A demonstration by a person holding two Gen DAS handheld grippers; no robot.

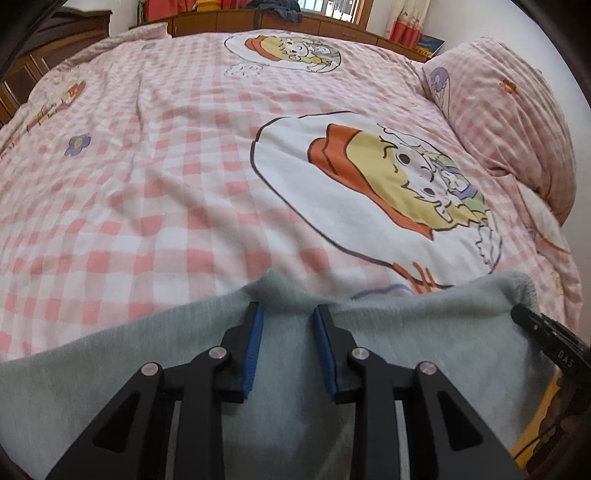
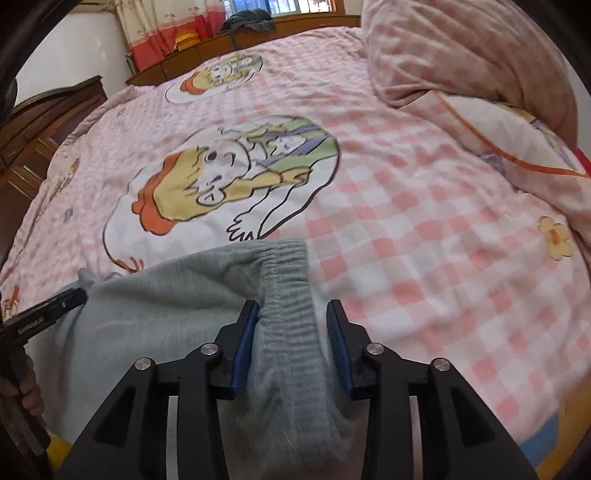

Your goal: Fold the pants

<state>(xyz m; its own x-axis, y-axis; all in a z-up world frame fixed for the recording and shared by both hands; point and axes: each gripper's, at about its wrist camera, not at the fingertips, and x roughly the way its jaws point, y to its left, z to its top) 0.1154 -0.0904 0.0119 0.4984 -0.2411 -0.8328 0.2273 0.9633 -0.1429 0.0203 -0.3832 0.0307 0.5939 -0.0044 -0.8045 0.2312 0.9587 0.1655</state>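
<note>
Light grey-green sweatpants (image 1: 406,332) lie at the near edge of the bed, and also show in the right wrist view (image 2: 166,306). My left gripper (image 1: 288,314) sits over the pants' far edge with its blue-padded jaws apart, the cloth between and below them. My right gripper (image 2: 291,314) straddles the ribbed elastic waistband (image 2: 288,273), its jaws apart on either side of the bunched band. The right gripper's tip shows at the right of the left wrist view (image 1: 532,321). The left gripper's tip shows at the left of the right wrist view (image 2: 55,306).
The bed carries a pink checked quilt (image 1: 166,177) with cartoon prints (image 1: 399,184). A pink checked pillow (image 1: 517,110) lies at the right. A wooden headboard ledge (image 1: 332,26) and a wooden cabinet (image 2: 40,122) border the bed. A dark garment (image 2: 247,18) lies on the ledge.
</note>
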